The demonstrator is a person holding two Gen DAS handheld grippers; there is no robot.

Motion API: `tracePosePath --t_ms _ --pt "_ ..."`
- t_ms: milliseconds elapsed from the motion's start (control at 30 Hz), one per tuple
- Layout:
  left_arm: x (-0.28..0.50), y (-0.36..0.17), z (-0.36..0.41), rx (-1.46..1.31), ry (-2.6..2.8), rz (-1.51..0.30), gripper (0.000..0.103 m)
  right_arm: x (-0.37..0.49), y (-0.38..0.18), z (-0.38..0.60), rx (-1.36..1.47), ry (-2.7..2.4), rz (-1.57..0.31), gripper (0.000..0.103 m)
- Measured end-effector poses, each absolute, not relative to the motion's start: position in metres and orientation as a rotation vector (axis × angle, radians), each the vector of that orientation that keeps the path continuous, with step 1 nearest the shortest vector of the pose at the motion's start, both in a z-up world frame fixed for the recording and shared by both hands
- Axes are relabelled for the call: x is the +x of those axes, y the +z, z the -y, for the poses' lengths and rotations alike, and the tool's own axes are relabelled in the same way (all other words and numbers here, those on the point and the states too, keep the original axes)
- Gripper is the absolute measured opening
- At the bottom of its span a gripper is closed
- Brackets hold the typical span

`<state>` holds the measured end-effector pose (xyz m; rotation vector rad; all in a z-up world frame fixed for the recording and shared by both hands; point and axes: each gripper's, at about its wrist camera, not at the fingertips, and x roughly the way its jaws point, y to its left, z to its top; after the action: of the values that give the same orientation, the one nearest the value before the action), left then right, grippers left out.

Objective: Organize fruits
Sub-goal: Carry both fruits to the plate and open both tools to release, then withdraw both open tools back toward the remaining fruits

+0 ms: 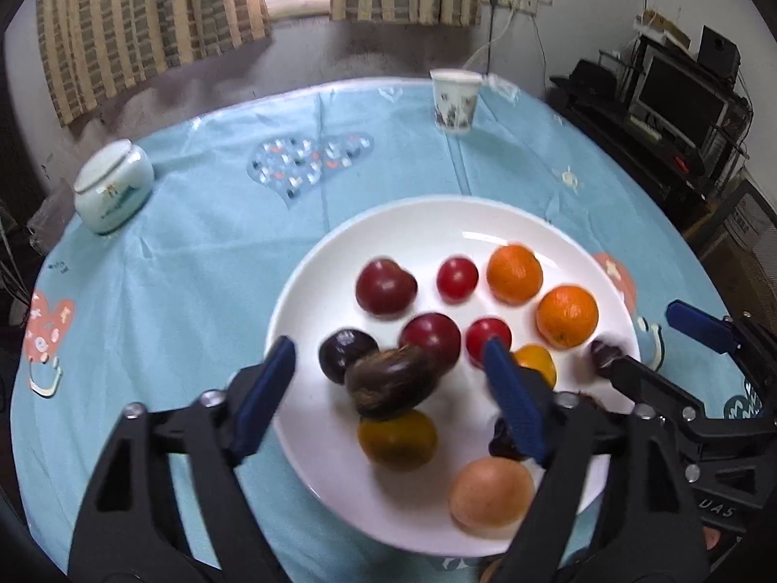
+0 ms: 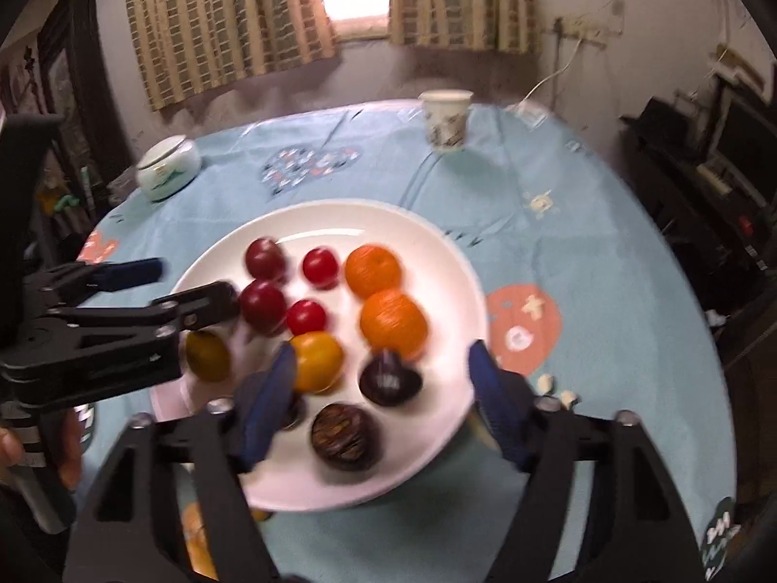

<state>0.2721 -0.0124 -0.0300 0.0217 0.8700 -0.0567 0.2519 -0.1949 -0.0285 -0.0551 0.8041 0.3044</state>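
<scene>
Left gripper [image 1: 388, 379]: jaws wide apart, nothing pressed between the blue pads; it hangs over the near-left part of the plate [image 1: 315, 262].
Brown fruit [image 1: 393, 381]: an oblong, dull brown piece lying right between the left fingers but touched by neither, its long axis slanting from near-left up to far-right, roughly across the gap. It rests against a dark plum [image 1: 346, 353] and overlaps a greenish-yellow fruit [image 1: 397, 439] just nearer the camera.
Key relation: the brown fruit is straight ahead of the left gripper and inside its span, so I judge the left hand better placed for it; closing along that long axis may be awkward, and a turn of the wrist would likely help.
Plate centre: two dark red plums, two small red tomatoes [image 1: 456, 278] and a yellow one sit in loose rows, near each other.
Oranges [image 1: 515, 267]: two bright ones side by side at the far-right of the plate, already grouped.
Right gripper [image 2: 381, 391]: fingers spread open, holding nothing. Two dark ridged fruits [image 2: 391, 381] lie between them on the plate's near edge, apart from both pads.
Tan fruit [image 1: 490, 490]: round, pale, on the near rim.
Progress: judged mostly sorted by colour; the dark pieces near the front look unsettled.
</scene>
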Motion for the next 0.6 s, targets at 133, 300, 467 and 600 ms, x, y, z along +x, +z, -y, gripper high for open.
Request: tracePosePath --t_ms 133,300,467,600 --pt "0.263 -0.016 0.010 0.029 -0.034 -0.832 0.083 0.252 -0.027 0.198 -0.047 0.318 -0.803 0.076" --pt "0.243 -0.002 0.006 0.004 -0.037 -0.812 0.087 0.248 -0.024 0.198 -0.049 0.328 -0.827 0.076" --pt "0.209 0.006 0.000 -0.012 -0.043 -0.812 0.093 0.227 -0.013 0.196 -0.063 0.346 -0.836 0.076" --pt "0.165 0.001 -0.009 -0.029 -0.028 -0.818 0.096 0.193 -0.007 0.200 -0.078 0.357 -0.842 0.080"
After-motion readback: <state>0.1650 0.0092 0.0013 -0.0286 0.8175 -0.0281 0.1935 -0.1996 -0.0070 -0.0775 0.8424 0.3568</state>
